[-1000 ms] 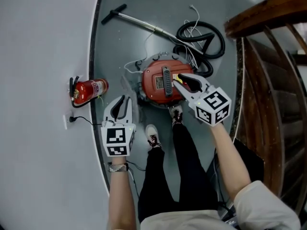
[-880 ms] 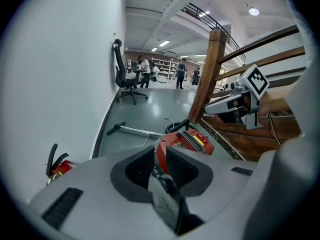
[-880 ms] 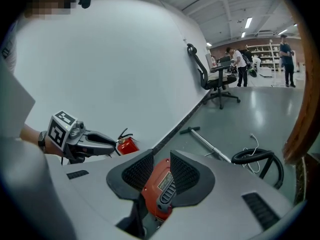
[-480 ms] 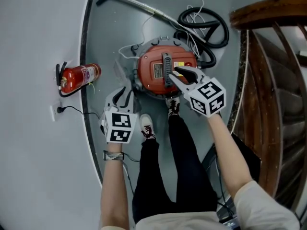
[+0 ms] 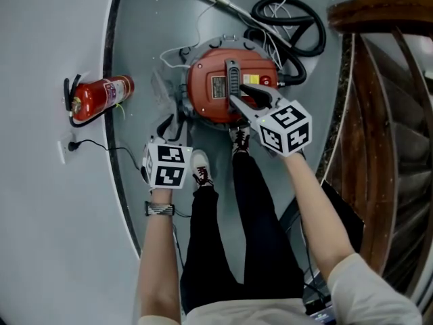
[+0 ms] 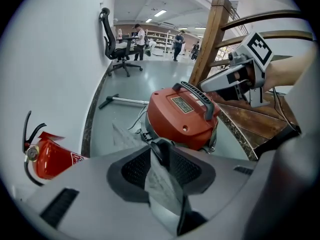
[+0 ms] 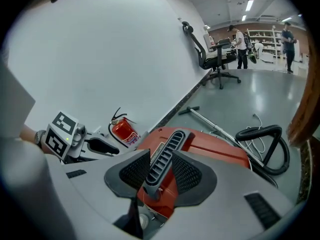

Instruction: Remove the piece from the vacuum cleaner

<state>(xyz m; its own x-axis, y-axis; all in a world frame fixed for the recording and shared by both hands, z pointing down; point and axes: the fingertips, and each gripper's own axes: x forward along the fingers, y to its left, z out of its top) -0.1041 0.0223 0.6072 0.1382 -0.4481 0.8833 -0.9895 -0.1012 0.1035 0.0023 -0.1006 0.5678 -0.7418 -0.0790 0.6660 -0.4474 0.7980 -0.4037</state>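
red vacuum cleaner (image 5: pixel 203 103) stood on the floor (image 5: pixel 155 39), its black handle (image 5: pixel 232 80) on top. the right tool (image 5: pixel 238 93), jaws just having been opening, straddled the handle without clearly pressing it. the left tool (image 5: pixel 172 122), jaws just opened wide, gripped nothing, low beside the vacuum cleaner's left edge.

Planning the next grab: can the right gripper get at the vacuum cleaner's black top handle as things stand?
Probably yes. The right gripper, its jaws just opening, straddles the black handle atop the red vacuum cleaner; nothing blocks it.
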